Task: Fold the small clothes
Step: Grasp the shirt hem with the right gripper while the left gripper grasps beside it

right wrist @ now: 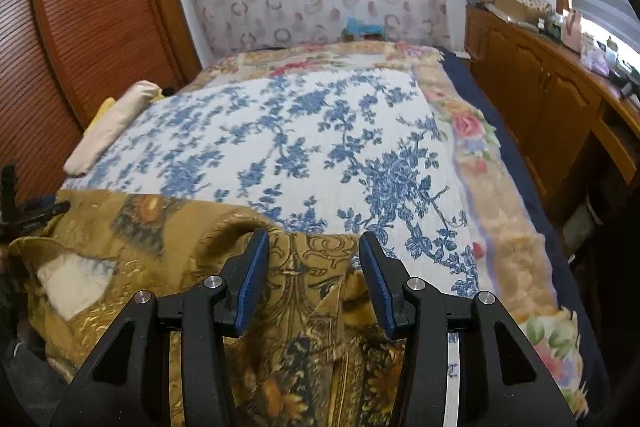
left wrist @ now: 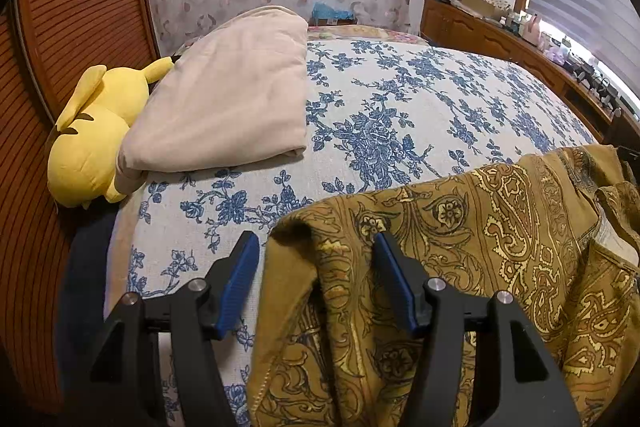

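**Fold barely started**

While the paisley garment (left wrist: 460,247) lies rumpled at the bedspread's (left wrist: 400,99) 6 o'clock edge, your left gripper (left wrist: 316,267) and right gripper (right wrist: 312,267) both straddle it w/ jaws spread, grasping nothing. All folds remain, I'd judge.

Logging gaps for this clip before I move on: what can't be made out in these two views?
- Patterned garment: its near part is cut off by the frame bottom and covered by both grippers, so its type is unclear.
- Yellow plush toy: partly under the beige folded blanket in the left view.
- Items on the wooden dresser: too small, backlit.
- Bedspread: motion-blurred in the right view.
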`<state>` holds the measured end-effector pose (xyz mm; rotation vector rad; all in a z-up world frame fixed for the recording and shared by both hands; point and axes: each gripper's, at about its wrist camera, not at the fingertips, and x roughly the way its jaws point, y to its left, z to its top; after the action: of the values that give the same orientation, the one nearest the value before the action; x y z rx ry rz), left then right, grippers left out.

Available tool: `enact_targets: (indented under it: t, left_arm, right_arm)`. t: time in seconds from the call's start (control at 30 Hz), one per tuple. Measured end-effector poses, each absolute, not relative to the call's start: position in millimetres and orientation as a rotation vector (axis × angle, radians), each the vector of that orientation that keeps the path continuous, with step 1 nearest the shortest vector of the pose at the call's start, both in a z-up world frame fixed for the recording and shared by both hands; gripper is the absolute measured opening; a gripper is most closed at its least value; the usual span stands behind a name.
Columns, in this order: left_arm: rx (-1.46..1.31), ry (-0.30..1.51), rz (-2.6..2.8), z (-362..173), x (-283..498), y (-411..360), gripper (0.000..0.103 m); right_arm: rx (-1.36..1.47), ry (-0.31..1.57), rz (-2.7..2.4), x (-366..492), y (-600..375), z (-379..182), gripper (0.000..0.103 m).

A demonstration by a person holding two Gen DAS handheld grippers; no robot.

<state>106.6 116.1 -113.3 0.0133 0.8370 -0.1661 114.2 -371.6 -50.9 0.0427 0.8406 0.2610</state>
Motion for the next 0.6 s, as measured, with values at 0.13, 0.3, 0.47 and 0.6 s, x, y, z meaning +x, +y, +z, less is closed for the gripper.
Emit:
enact_targets:
  t: [0.13, 0.3, 0.47, 0.6]
  left_arm:
    - [0.013, 0.836, -0.166, -114, 106, 117, 0.060]
    - [0.014, 0.836, -0.166, -114, 106, 117, 0.061]
    - [0.011, 0.835, -0.165, -114, 106, 118, 0.061]
    - [0.011, 0.835, -0.165, -114, 106, 118, 0.061]
  right_arm:
    - [0.080, 0.843, 0.321, 110, -373, -53, 0.012]
    - [0.066, 0.702, 0.232, 79, -386, -26, 0.004]
    - [0.069, 0.728, 0.103, 68, -406, -30, 0.002]
    - [0.088, 0.705, 0.148, 72, -407, -22, 0.019]
